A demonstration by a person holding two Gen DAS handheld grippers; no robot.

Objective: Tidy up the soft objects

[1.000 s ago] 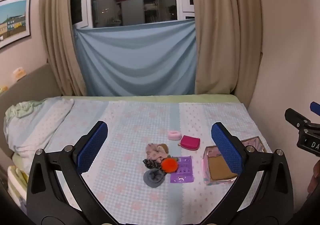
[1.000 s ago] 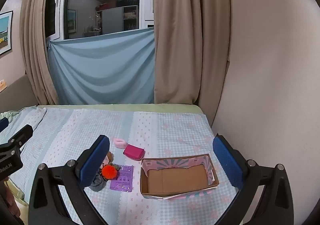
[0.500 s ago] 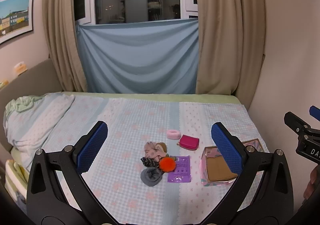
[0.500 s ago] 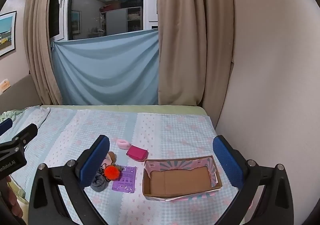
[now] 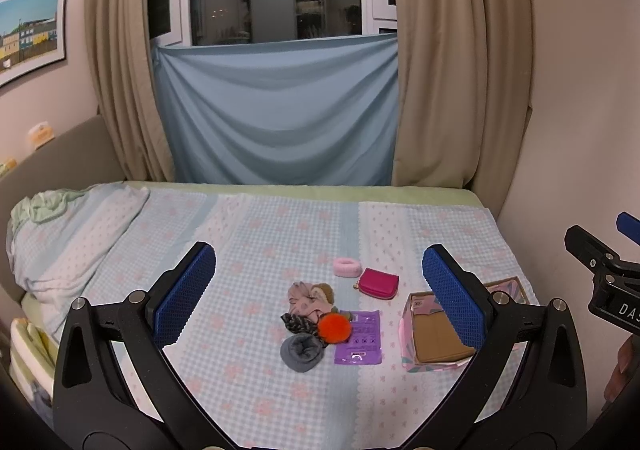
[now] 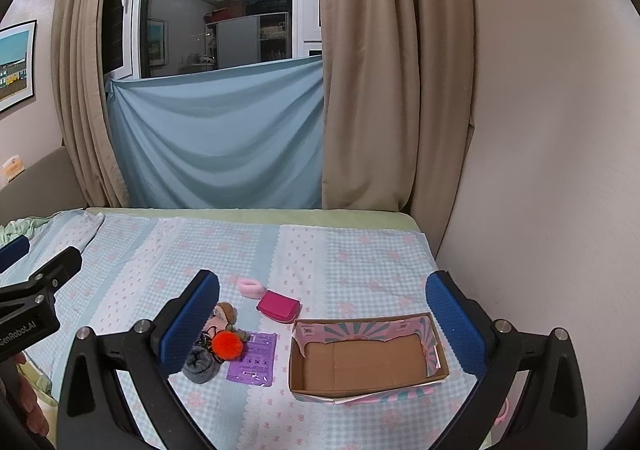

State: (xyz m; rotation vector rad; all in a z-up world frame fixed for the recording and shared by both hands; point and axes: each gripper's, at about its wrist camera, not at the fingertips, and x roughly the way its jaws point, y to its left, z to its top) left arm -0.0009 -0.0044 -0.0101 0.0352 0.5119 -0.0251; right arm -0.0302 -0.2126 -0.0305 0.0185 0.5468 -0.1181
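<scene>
Both grippers, left (image 5: 319, 292) and right (image 6: 322, 316), hover spread wide and empty above the bed (image 6: 360, 250); soft items (image 5: 310, 320) cluster frame-centre, box (image 6: 364, 362) lower right, empty, likely awaiting them.

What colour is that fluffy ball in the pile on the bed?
Bright orange-red. The fluffy ball shows best in the left wrist view, sitting unobstructed beside the purple packet.
</scene>
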